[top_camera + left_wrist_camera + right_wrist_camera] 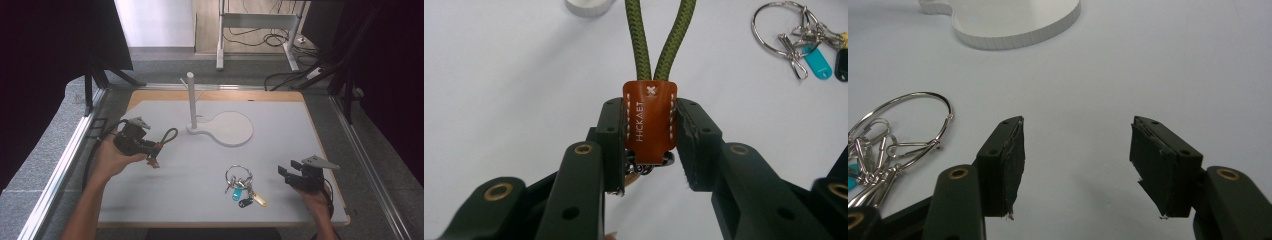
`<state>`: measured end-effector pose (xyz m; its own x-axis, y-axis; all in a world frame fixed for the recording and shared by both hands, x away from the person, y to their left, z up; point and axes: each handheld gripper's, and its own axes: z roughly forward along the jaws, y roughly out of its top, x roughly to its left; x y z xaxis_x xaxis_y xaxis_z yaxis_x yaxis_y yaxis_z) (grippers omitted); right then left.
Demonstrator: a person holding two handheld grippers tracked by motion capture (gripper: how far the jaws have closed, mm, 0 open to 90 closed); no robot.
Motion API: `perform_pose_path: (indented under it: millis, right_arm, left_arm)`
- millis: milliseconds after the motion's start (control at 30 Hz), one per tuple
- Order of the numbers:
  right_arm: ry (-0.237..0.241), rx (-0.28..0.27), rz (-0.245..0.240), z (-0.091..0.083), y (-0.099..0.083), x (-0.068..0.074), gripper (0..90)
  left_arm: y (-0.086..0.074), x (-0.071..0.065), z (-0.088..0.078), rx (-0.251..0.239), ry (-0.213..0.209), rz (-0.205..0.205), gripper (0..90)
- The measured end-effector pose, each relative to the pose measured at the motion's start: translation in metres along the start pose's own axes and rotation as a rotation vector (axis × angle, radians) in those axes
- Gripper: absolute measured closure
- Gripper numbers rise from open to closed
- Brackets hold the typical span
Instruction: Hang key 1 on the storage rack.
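Over at the left of the white tabletop (280, 150), the person's left hand (112, 159) held the left gripper (150, 148) raised off the surface, its fingers (611, 135) clamped tight on the brown leather tab (649, 120) of a key strap. The strap's olive-green cord loop (168, 135) stuck out past the fingers toward the middle of the tabletop, clear of the surface, and some small metal hardware hung under the tab. Further in and toward the far side stood a white stand (227, 128), a flat rounded base with an upright post (191, 100) at its left end. Nearer the person, right of centre, a bunch of silver key rings (238, 176) lay flat with blue, black and yellow tags (245, 196) fanned out beside it. Just to its right, the right gripper (289, 173) sat low in the right hand (316, 200), its fingers (1008, 165) spread wide with only bare tabletop between them.
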<state>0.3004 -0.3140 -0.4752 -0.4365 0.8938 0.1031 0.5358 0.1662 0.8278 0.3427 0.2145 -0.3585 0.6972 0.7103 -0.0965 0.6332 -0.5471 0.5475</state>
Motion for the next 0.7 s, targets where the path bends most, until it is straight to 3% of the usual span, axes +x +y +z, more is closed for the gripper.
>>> perform_pose_path:
  millis: [700]
  right_arm:
    - [-0.007, 0.032, -0.002, 0.005, -0.004, -0.003, 39.9]
  left_arm:
    - [0.022, 0.022, 0.001, 0.0, -0.026, -0.03, 67.2]
